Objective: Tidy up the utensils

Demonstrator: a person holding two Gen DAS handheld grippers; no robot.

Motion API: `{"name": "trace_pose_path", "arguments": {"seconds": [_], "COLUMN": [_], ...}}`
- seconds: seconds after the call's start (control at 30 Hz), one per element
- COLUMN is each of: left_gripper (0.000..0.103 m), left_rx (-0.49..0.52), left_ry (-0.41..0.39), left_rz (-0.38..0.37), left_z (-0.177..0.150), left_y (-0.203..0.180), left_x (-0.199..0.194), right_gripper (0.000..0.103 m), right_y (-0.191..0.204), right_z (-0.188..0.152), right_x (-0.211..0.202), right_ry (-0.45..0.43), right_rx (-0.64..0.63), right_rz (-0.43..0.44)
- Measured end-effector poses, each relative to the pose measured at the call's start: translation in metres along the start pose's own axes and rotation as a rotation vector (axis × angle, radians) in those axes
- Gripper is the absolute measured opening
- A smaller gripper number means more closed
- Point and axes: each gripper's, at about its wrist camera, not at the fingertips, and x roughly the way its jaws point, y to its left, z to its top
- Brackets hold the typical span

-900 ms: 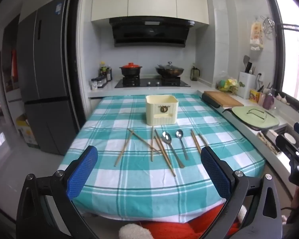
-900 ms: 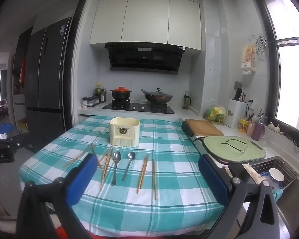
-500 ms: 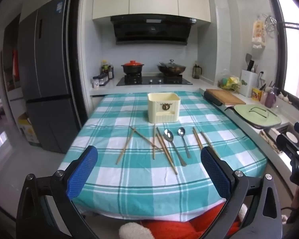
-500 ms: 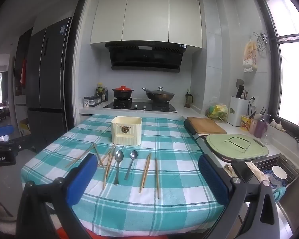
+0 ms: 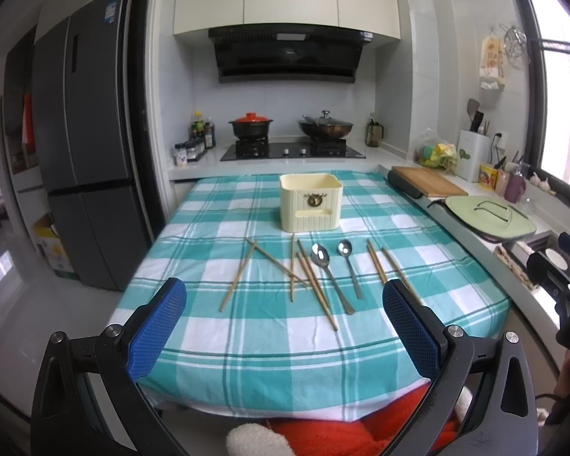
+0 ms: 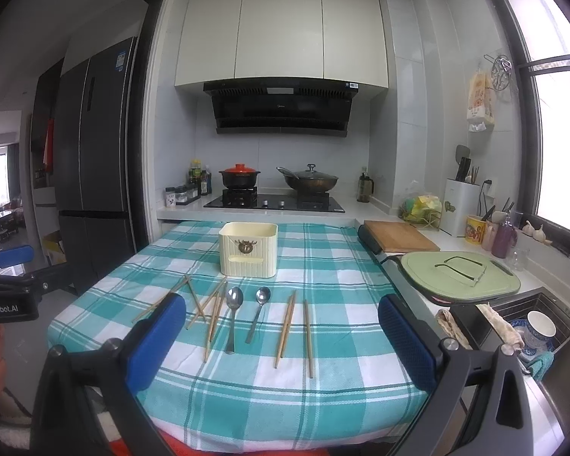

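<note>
A cream utensil holder [image 5: 310,202] stands on the teal checked tablecloth [image 5: 269,338]; it also shows in the right wrist view [image 6: 248,249]. In front of it lie several wooden chopsticks [image 5: 315,288] and two metal spoons [image 5: 328,275], also seen in the right wrist view as chopsticks [image 6: 285,326] and spoons [image 6: 232,313]. My left gripper [image 5: 284,326] is open and empty, held back above the table's near edge. My right gripper [image 6: 281,336] is open and empty, also near the front edge, to the right.
A counter on the right holds a wooden cutting board [image 6: 399,236], a green lidded pan [image 6: 459,275] and a sink [image 6: 528,326] with dishes. A stove with two pots [image 5: 290,148] is behind the table. A grey fridge [image 5: 83,152] stands on the left.
Both views have tilted up a little and shifted slightly; the table items sit lower in frame. Both grippers stay open and nothing on the table has moved.
</note>
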Motion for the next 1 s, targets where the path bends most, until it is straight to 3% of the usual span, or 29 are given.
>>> {"name": "trace_pose_path", "arguments": {"seconds": [1.0], "left_gripper": [0.103], "left_rx": [0.018], "left_ry": [0.02], "left_rz": [-0.01], "left_z": [-0.0009], "left_y": [-0.0012], "left_x": [0.0094], "right_gripper": [0.103], "right_y": [-0.0041], "right_z": [-0.0034], "right_x": [0.0097], "right_ry": [0.017], "right_rx": [0.033], "right_rz": [-0.015]}}
